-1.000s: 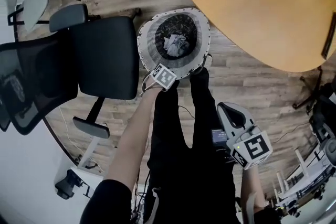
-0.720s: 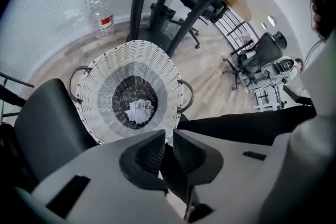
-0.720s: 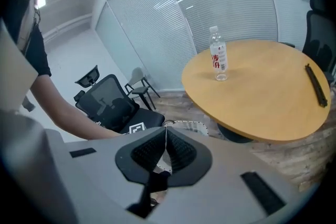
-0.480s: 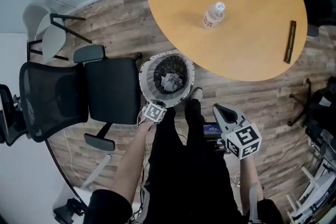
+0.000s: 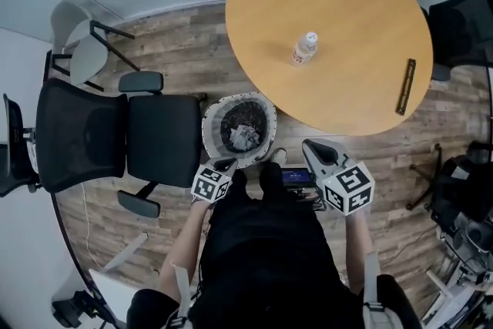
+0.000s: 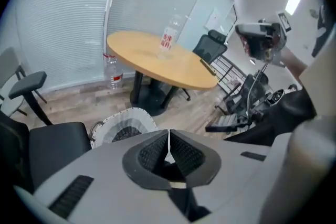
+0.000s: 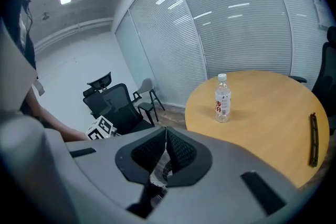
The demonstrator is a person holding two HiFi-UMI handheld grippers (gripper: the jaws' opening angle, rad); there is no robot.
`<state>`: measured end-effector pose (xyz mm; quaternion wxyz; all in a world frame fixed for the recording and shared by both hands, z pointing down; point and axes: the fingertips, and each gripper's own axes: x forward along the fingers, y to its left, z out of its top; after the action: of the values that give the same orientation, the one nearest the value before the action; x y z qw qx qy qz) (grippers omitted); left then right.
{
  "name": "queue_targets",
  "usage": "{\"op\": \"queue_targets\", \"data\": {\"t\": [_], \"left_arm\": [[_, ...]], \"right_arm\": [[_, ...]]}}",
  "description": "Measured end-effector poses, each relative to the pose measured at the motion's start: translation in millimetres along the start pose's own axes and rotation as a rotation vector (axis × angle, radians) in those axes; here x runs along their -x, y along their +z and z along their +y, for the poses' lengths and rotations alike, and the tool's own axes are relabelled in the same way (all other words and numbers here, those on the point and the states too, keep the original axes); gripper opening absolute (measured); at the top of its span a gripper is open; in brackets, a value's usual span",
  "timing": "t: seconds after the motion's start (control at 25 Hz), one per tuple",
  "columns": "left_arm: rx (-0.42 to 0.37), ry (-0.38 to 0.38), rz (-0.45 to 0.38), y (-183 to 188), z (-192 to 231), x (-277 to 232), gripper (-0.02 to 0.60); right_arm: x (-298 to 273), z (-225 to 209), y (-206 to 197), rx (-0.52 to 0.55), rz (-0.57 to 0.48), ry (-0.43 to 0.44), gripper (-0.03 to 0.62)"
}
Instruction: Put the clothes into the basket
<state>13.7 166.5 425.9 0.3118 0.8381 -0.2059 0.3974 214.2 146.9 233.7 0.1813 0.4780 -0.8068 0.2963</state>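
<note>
A round woven basket [image 5: 214, 119] stands on the wood floor between the black chair and the table, with a crumpled light-coloured piece of clothing [image 5: 245, 137] lying inside it. My left gripper [image 5: 228, 163] hangs just at the basket's near rim, raised above it, its jaws shut with nothing between them. In the left gripper view the basket [image 6: 122, 122] shows below the closed left gripper [image 6: 168, 140]. My right gripper [image 5: 309, 145] is to the basket's right, also shut and empty; its right gripper [image 7: 166, 140] tips meet.
A round wooden table [image 5: 362, 4] holds a water bottle [image 5: 304, 48] and a dark strip [image 5: 406, 86]. A black office chair [image 5: 158, 139] stands left of the basket. Another bottle [image 6: 113, 74] stands on the floor by the table's base. More chairs line the edges.
Both grippers have risen and drawn back toward the person. The left gripper has left the basket's rim. The view has pulled up, so the whole table and chairs show.
</note>
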Motion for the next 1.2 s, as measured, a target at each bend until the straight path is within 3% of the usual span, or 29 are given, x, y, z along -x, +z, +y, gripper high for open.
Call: {"op": "queue_targets", "data": {"t": [0.32, 0.52, 0.64, 0.84, 1.2], "left_arm": [[0.007, 0.015, -0.403, 87.3, -22.7, 109.3, 0.018], [-0.043, 0.05, -0.571, 118.3, -25.8, 182.3, 0.017], [-0.067, 0.03, -0.661, 140.9, -37.0, 215.0, 0.017], [-0.121, 0.0, -0.752, 162.4, -47.6, 253.1, 0.014], [-0.11, -0.06, -0.802, 159.4, -40.5, 270.7, 0.012]], "right_arm": [[-2.2, 28.2, 58.8, 0.055, -0.069, 0.074, 0.017], [-2.8, 61.9, 100.3, 0.092, -0.169, 0.125, 0.017], [0.9, 76.3, 119.3, 0.09, -0.232, 0.168, 0.017], [0.5, 103.1, 133.8, 0.043, -0.328, 0.208, 0.015], [-10.4, 147.7, 114.3, 0.064, -0.287, 0.286, 0.015]]}}
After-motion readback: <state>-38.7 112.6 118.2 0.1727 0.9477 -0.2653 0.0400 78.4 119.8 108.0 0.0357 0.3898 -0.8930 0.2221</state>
